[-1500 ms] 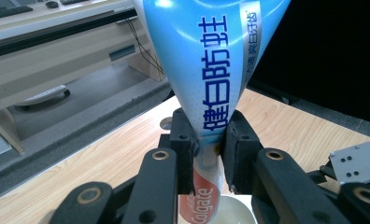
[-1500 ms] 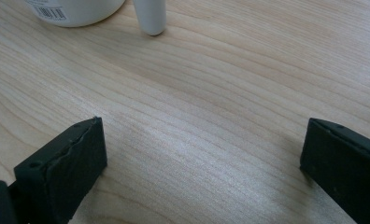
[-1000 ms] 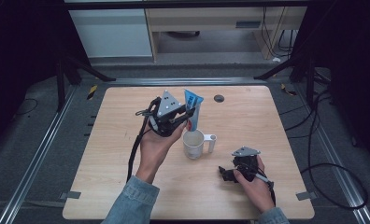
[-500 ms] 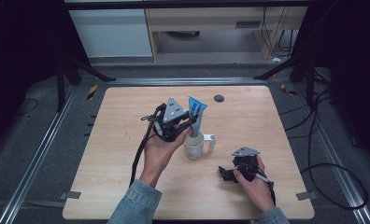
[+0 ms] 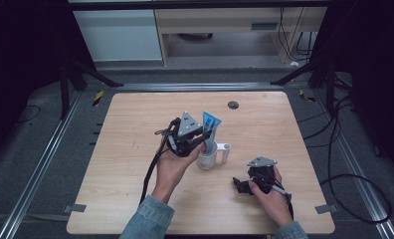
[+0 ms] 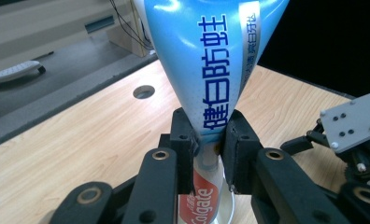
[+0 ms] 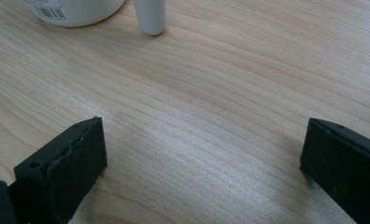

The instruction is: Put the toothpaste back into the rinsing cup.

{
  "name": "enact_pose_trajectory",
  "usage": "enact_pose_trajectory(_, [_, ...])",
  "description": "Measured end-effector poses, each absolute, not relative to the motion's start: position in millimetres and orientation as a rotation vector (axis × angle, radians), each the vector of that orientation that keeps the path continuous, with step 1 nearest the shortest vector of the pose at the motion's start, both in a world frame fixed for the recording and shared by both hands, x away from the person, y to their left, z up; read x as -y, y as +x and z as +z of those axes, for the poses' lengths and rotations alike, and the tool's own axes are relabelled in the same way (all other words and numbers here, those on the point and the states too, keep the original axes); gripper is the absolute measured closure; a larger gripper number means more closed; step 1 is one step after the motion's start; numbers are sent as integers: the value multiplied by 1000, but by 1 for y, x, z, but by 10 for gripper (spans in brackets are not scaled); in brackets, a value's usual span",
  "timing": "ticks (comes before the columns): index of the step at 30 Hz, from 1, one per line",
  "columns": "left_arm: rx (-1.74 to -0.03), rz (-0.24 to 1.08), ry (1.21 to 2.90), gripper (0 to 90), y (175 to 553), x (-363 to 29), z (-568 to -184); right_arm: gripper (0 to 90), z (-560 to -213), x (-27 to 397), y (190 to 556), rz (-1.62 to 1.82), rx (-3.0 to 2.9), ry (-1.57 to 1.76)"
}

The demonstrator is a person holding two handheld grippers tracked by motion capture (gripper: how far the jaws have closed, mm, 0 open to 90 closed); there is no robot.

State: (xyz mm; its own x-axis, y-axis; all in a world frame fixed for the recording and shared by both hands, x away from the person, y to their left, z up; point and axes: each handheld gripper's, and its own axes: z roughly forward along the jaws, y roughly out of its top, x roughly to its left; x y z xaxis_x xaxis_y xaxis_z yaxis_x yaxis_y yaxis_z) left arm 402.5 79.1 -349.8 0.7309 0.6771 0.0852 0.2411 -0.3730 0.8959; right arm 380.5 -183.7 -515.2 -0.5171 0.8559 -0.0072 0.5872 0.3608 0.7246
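Observation:
A blue Colgate toothpaste tube (image 5: 210, 126) (image 6: 211, 70) stands upright, its lower end down in a white mug (image 5: 208, 157) at the middle of the wooden table (image 5: 125, 149). My left gripper (image 5: 203, 140) (image 6: 207, 135) is shut on the tube just above the mug, both jaws pressed against its sides. My right gripper (image 5: 241, 185) (image 7: 197, 163) rests low on the table in front and to the right of the mug, jaws wide open with bare wood between them. The mug's base (image 7: 75, 11) and handle (image 7: 150, 16) show at the top of the right gripper view.
A round cable hole (image 5: 233, 104) (image 6: 144, 91) sits near the table's far edge. Cables trail from both grippers and over the floor at the right (image 5: 344, 164). Cabinets and a shelf (image 5: 225, 30) stand beyond the table.
My left gripper has carried the toothpaste tube right and down, over and into the white mug. The right gripper has stayed in place.

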Motion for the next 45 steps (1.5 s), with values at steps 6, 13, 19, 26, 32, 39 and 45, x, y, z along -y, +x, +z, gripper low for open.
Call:
enact_pose_trajectory(6, [-720,525,1961,756,406,-78,-362,8,-515,184,381,957,-2242,1259])
enact_pose_trajectory(13, [-737,509,1999,755,412,-77,-375,8,-515,184,381,956,-2243,1257])
enact_pose_trajectory(19, [-752,502,2008,756,414,-79,-382,8,-515,184,380,958,-2243,1263])
enact_pose_trajectory(26, [-756,492,2027,756,416,-79,-386,8,-515,184,381,956,-2243,1258])
enact_pose_trajectory(32, [-760,485,2039,755,417,-78,-387,8,-515,184,380,957,-2243,1263])
enact_pose_trajectory(39, [-763,475,2056,755,419,-77,-389,8,-515,184,380,958,-2243,1264])
enact_pose_trajectory(45, [-771,465,2061,755,421,-77,-390,8,-515,184,380,958,-2243,1263])
